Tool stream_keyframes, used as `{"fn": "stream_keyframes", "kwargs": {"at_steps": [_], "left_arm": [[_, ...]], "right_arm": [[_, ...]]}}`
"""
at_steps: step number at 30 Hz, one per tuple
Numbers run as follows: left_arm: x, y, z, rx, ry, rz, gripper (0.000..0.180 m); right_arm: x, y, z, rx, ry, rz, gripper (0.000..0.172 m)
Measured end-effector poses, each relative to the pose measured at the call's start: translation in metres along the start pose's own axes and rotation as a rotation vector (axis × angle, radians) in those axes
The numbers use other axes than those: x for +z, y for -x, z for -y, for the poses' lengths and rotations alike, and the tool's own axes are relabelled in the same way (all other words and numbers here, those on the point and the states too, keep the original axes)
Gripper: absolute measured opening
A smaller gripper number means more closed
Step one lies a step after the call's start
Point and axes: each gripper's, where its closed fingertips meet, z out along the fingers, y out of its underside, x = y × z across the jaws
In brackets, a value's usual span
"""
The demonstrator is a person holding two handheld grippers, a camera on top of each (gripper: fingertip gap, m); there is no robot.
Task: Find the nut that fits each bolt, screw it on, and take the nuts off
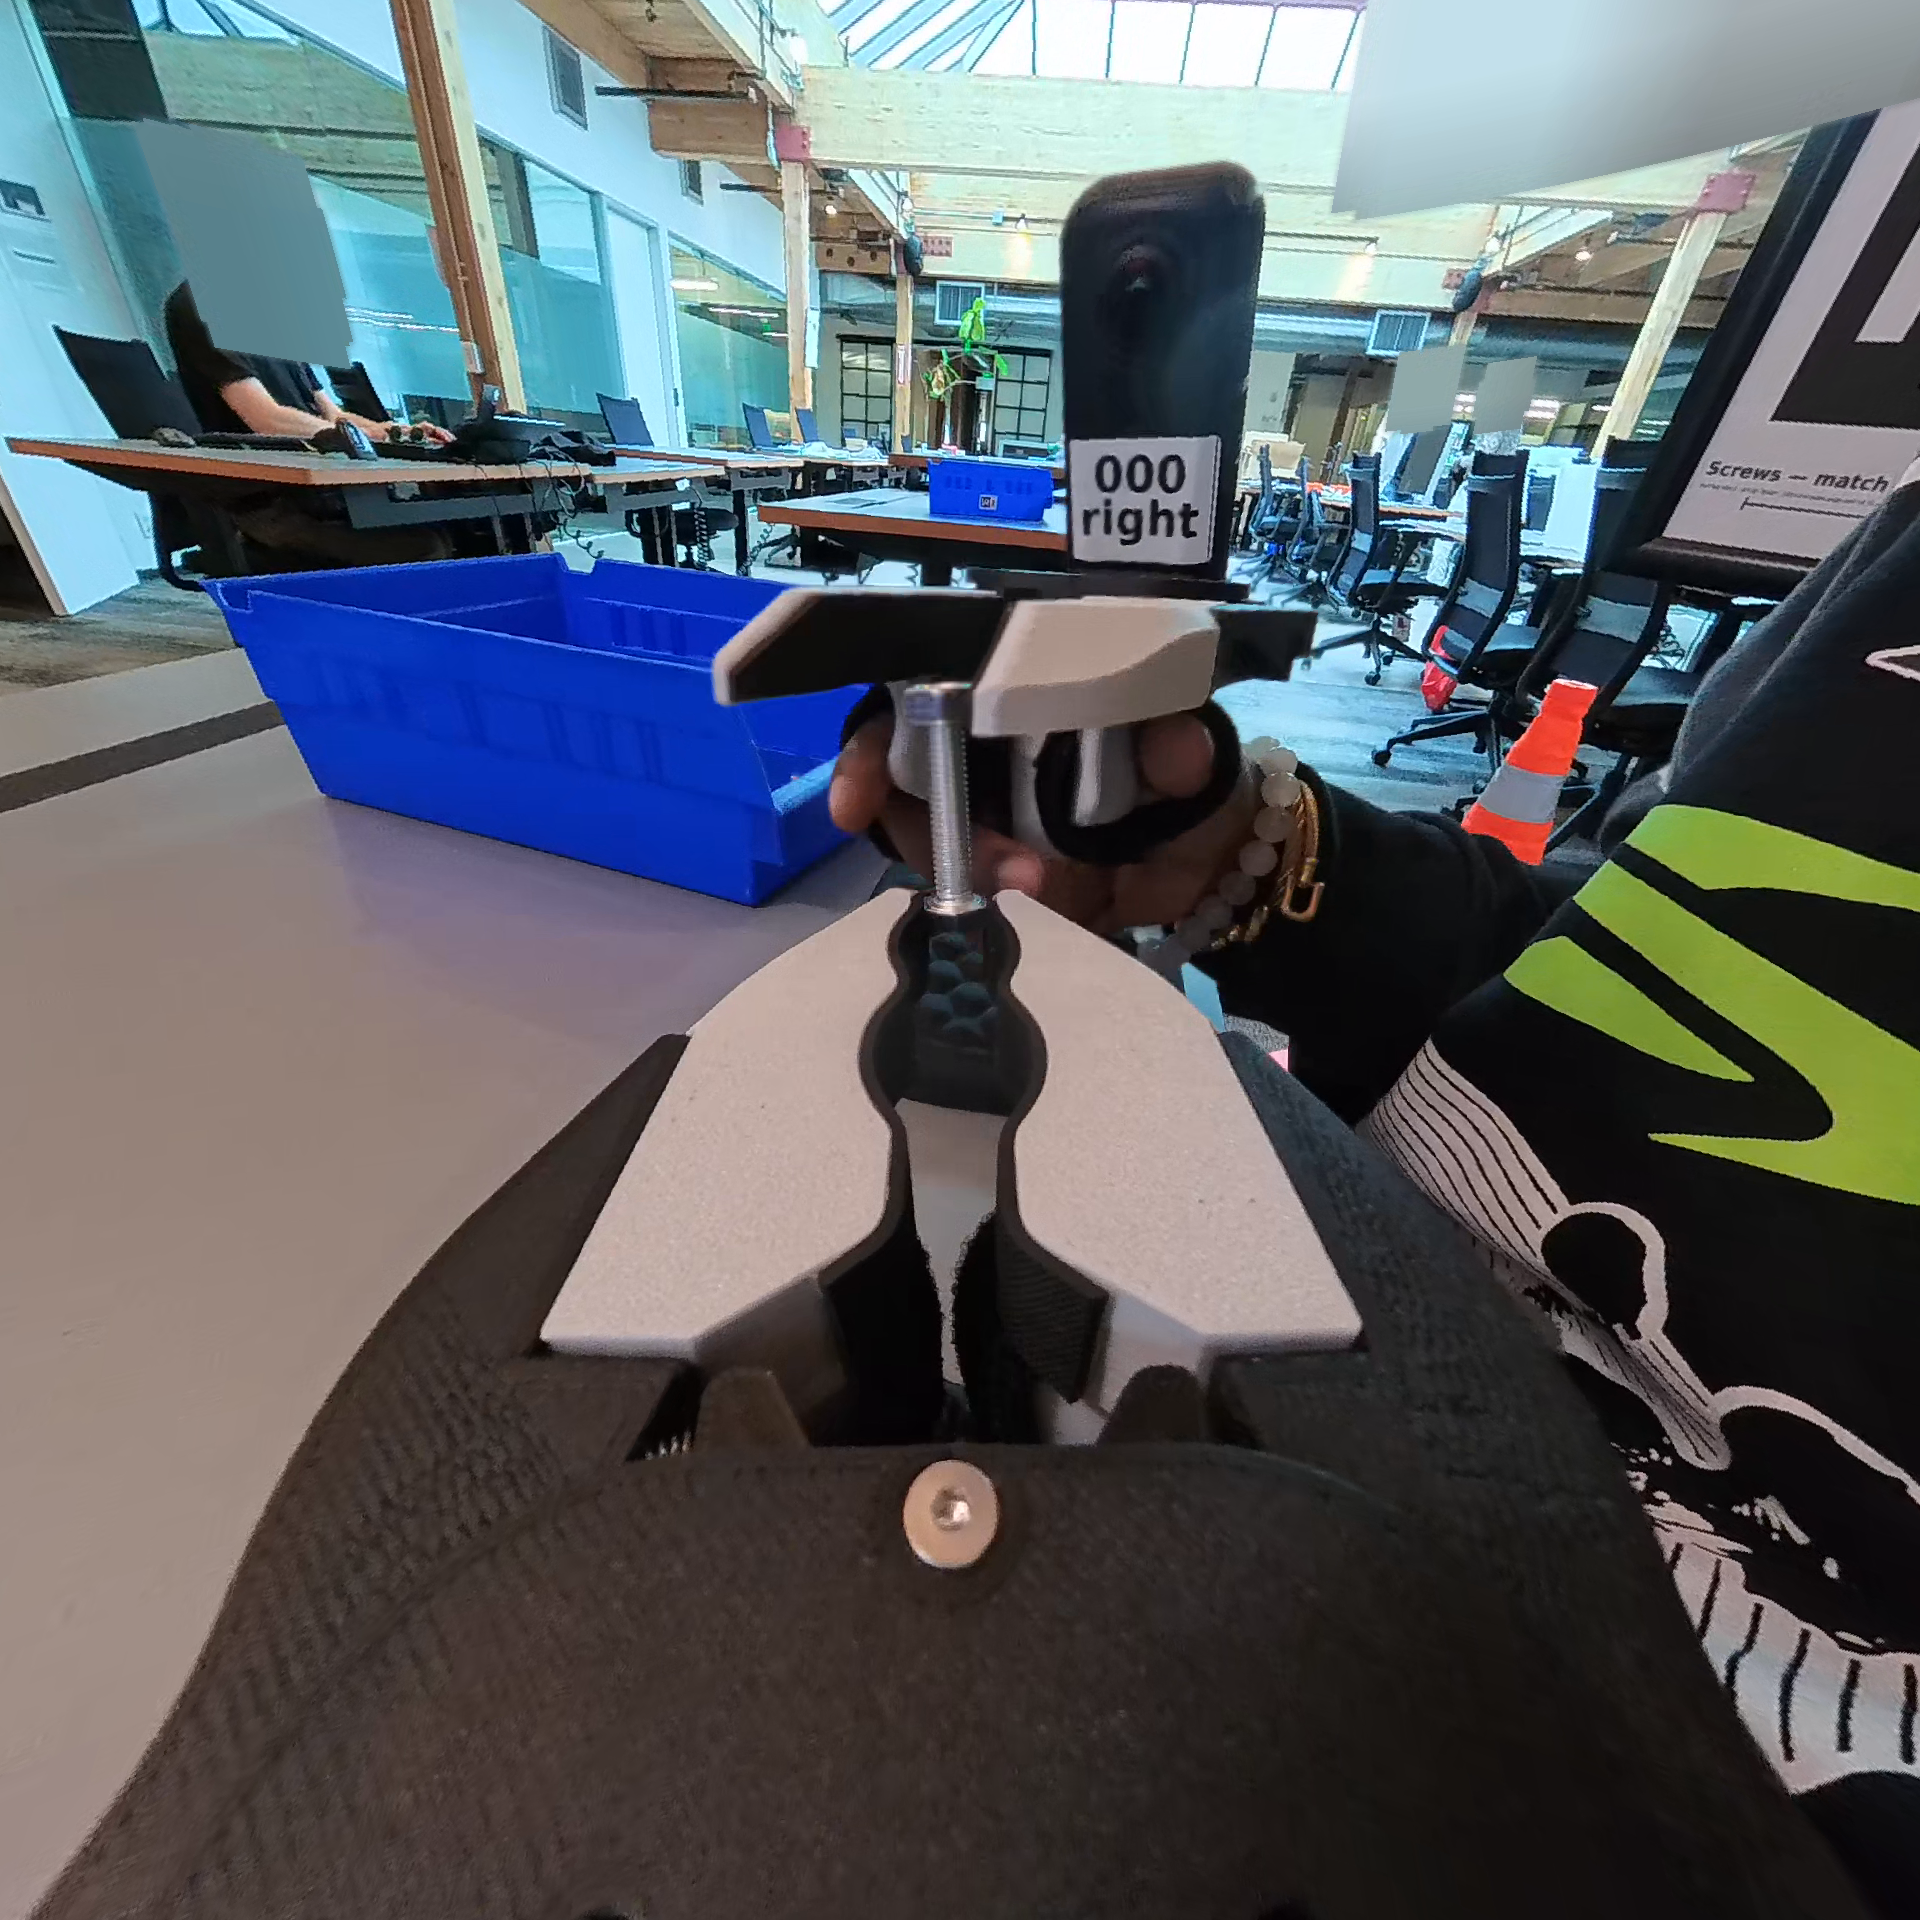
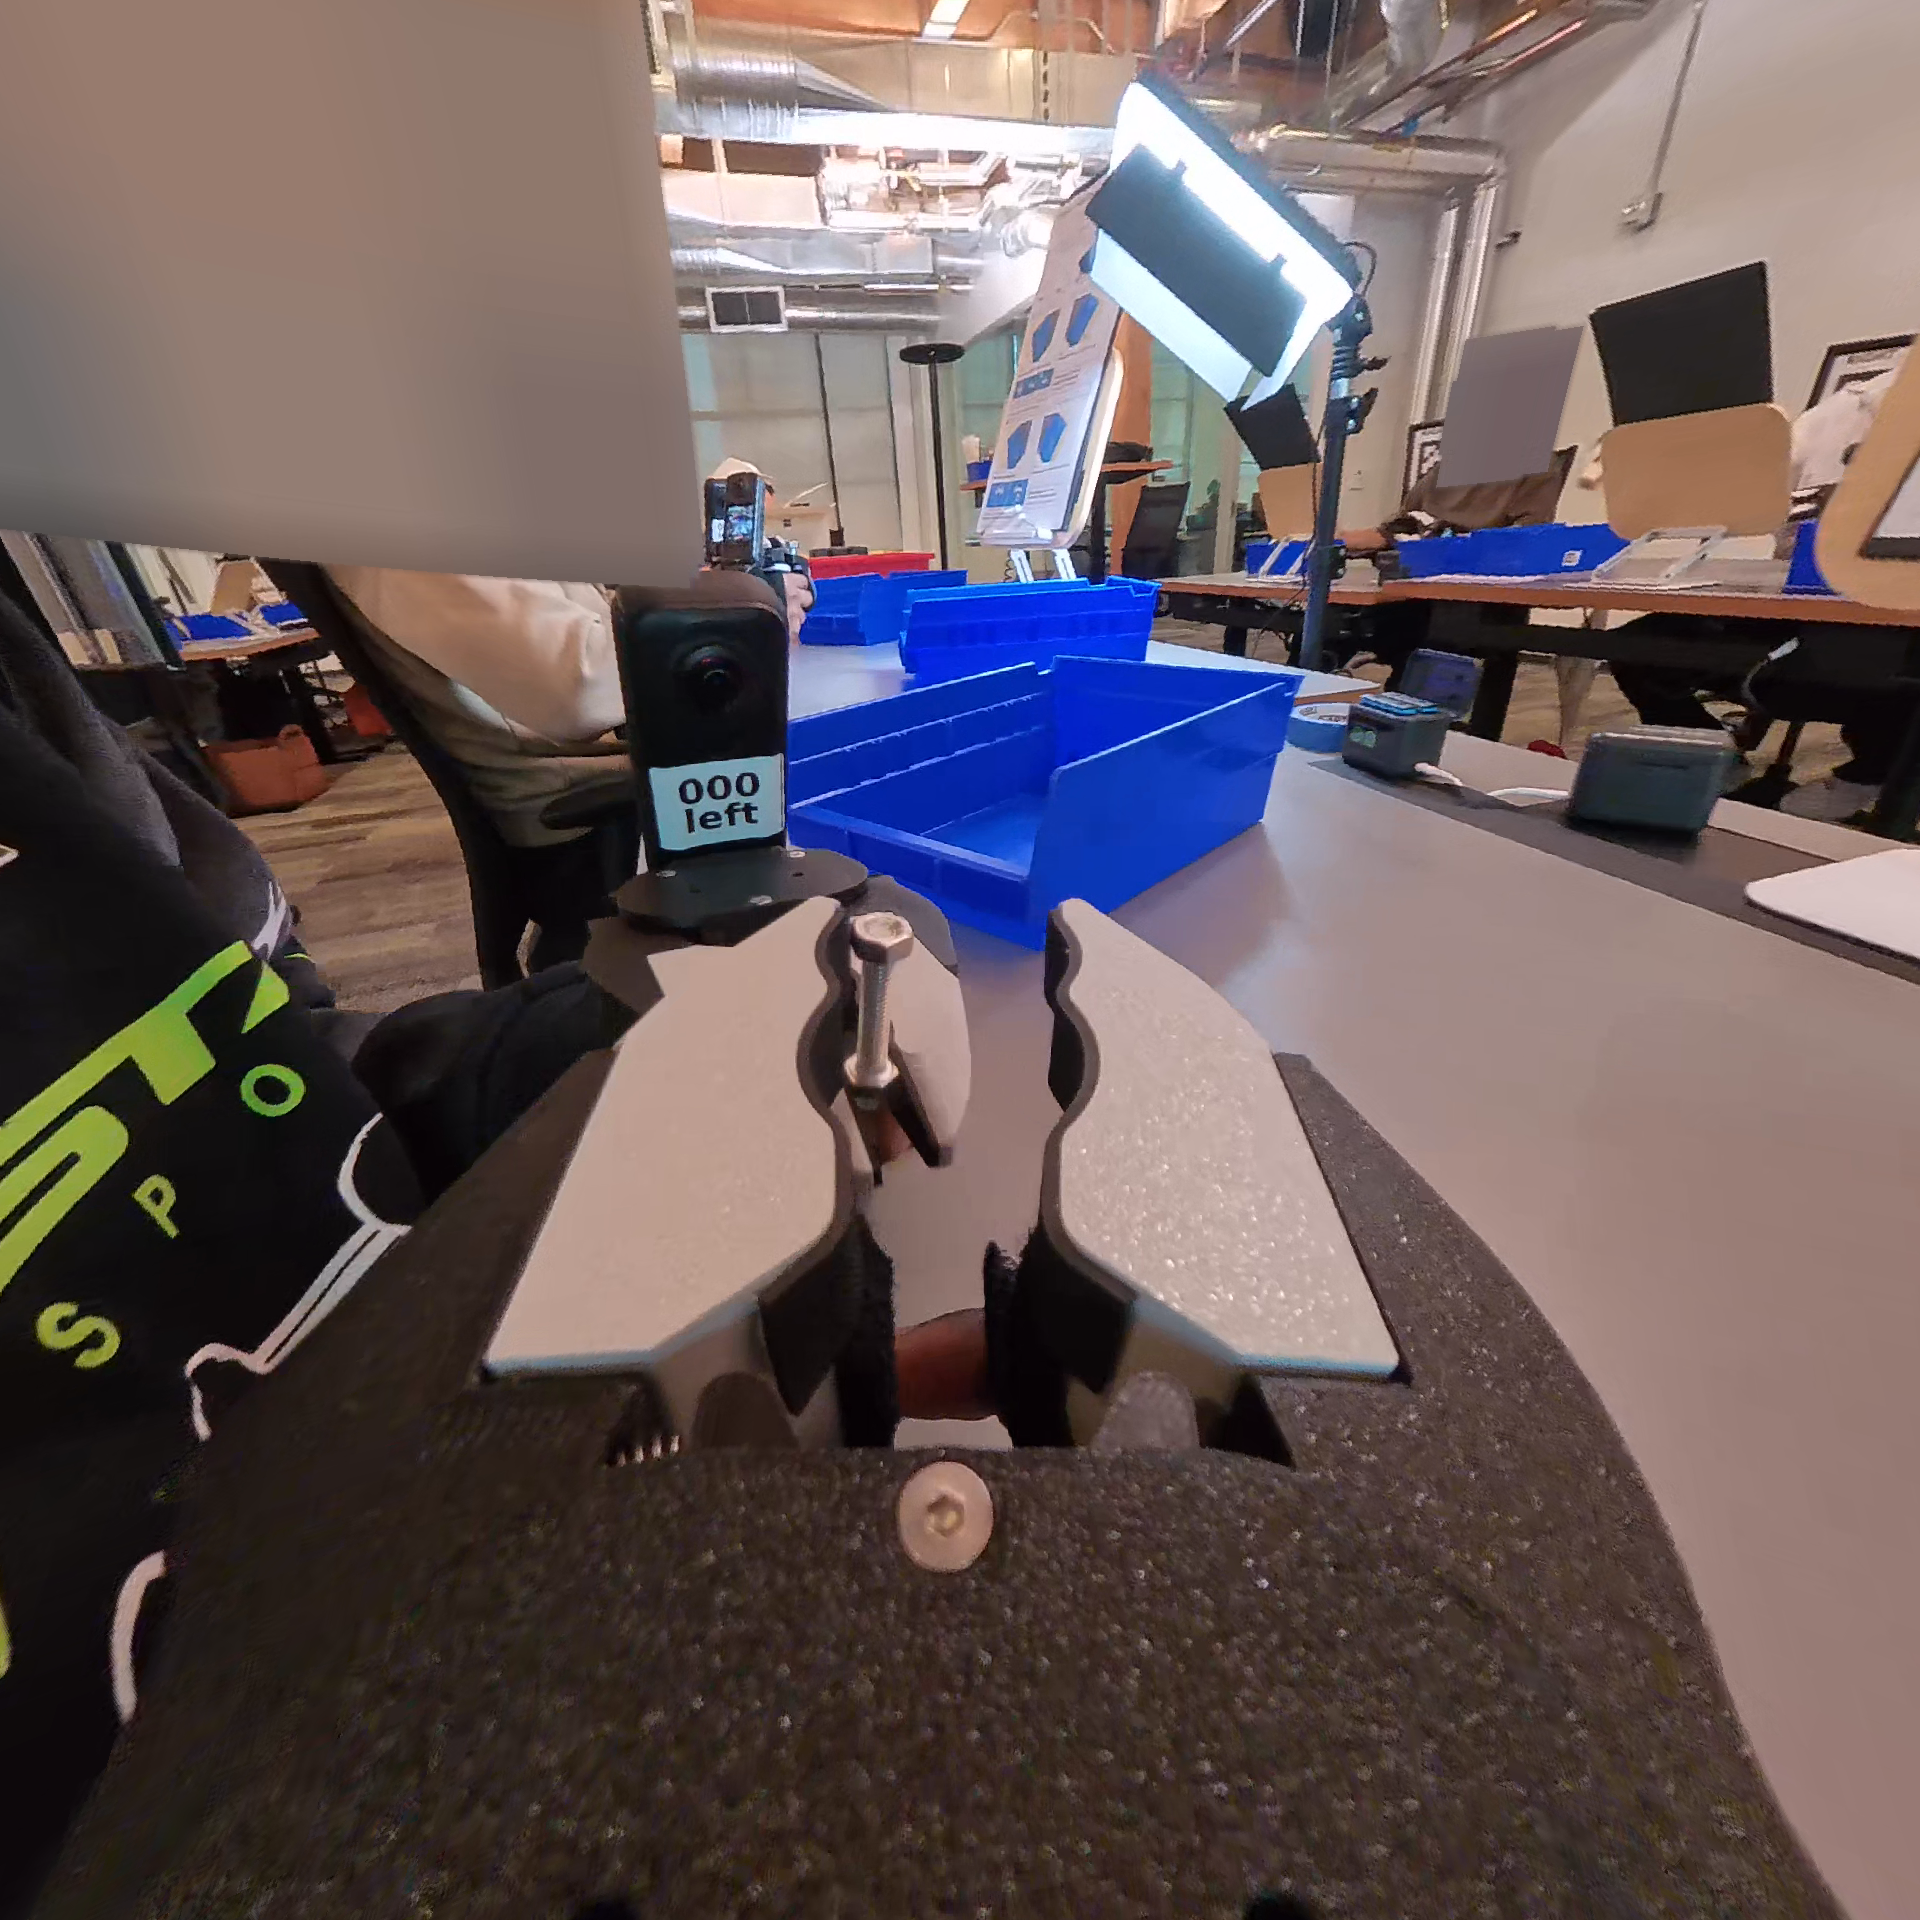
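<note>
We are pinching a small silver nut (image 1: 951,906) on a threaded steel bolt (image 1: 945,790).
Our left gripper (image 1: 954,914) is clamping that nut narrowly while our right gripper (image 2: 951,997) is standing wide around the bolt's hexagonal head, above the grey table (image 1: 312,1039).

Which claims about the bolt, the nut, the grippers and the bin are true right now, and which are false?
1. The left gripper clamps the nut at the bolt's lower end. True.
2. The right gripper is shut on the bolt head. False: its fingers stand open, with a clear gap on one side of the head.
3. The bolt lies flat on the table. False: it stands upright, held above the table.
4. A blue bin sits on the table beyond the grippers. True.
</note>
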Motion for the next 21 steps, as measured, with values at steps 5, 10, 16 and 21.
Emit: {"fn": "stream_keyframes", "kwargs": {"at_steps": [5, 10, 16, 21], "left_arm": [[0.000, 0.000, 0.000, -0.002, -0.001, 0.000, 0.010], [0.000, 0.000, -0.001, 0.000, 0.004, 0.001, 0.010], [0.000, 0.000, -0.001, 0.006, 0.008, 0.002, 0.010], [0.000, 0.000, -0.001, 0.002, 0.003, 0.002, 0.010]], "right_arm": [[-0.024, -0.015, 0.002, -0.003, -0.017, -0.074, 0.032], [-0.017, -0.003, 0.009, 0.011, -0.054, -0.012, 0.032], [0.008, 0.010, 0.002, 0.001, -0.011, 0.040, 0.032], [0.003, 0.002, -0.001, -0.001, 0.006, 0.010, 0.033]]}}
